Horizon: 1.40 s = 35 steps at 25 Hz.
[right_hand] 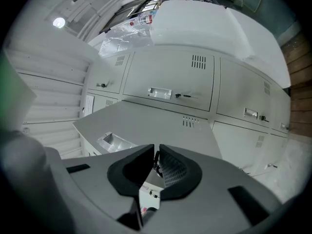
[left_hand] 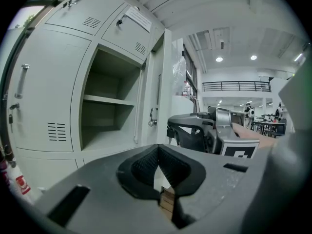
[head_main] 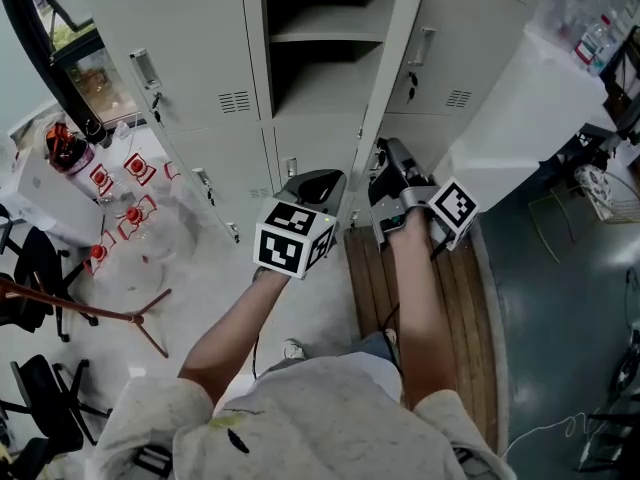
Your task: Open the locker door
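The locker door (head_main: 385, 78) already stands swung out from the cabinet. In the head view it shows edge-on, its long axis upright, just right of the open compartment (head_main: 315, 78) and its shelf (head_main: 318, 34).

The right hand-held gripper (head_main: 388, 163) is at the door's free edge, on the outer-face side. In the right gripper view the grey door panel (right_hand: 146, 121) runs straight out ahead of the right hand-held gripper (right_hand: 157, 156), with its recessed handle (right_hand: 112, 141) just left of the jaws. The jaws are nearly together and closed on the door at its lock, and a small dark piece, probably the key, is nipped between the pads.

The left hand-held gripper (head_main: 315, 180) hangs just left of the door, in front of the open compartment and touching nothing. In its own view the left hand-held gripper (left_hand: 157, 152) has its jaws closed tip to tip and empty, and the door's inner face (left_hand: 161, 82) lies ahead and slightly right.

The hinge appears to be on the compartment's right side, so any further opening would swing the free edge right, toward the neighbouring lockers (head_main: 470, 58). The right hand, already on the door, is the one placed to carry that arc.
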Motion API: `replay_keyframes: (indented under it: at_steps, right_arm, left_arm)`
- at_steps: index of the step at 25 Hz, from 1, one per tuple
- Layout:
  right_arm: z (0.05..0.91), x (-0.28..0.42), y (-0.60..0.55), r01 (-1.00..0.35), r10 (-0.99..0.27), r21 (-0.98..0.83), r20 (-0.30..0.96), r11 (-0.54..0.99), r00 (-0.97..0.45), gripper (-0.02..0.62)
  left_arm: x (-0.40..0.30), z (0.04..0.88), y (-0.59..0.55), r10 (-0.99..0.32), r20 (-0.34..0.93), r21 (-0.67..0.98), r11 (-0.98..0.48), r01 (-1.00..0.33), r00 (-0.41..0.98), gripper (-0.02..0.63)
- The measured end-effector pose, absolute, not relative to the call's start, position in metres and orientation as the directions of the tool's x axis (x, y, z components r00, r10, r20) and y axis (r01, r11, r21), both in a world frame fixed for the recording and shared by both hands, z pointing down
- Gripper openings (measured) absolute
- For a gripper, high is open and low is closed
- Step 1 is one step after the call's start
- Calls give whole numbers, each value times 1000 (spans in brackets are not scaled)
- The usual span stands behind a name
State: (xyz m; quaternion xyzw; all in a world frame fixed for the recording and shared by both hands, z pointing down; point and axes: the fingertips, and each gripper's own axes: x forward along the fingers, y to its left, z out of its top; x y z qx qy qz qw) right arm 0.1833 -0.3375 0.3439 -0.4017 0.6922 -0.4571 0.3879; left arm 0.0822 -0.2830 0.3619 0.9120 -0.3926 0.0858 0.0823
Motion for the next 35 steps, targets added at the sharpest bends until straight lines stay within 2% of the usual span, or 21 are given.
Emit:
replay_keyframes:
  at_steps: [17,35]
  right_arm:
    - [346,253,-339,-178,-887,-944,-182,279,-425,31]
    - [348,308,-355,-131,-858,-943,-215,307,-467,28]
  left_arm:
    - [163,364,-282,-706,233,70,-674,-736,669,6]
    - [218,369,-296,-725,245,57,-652,-756,644,6]
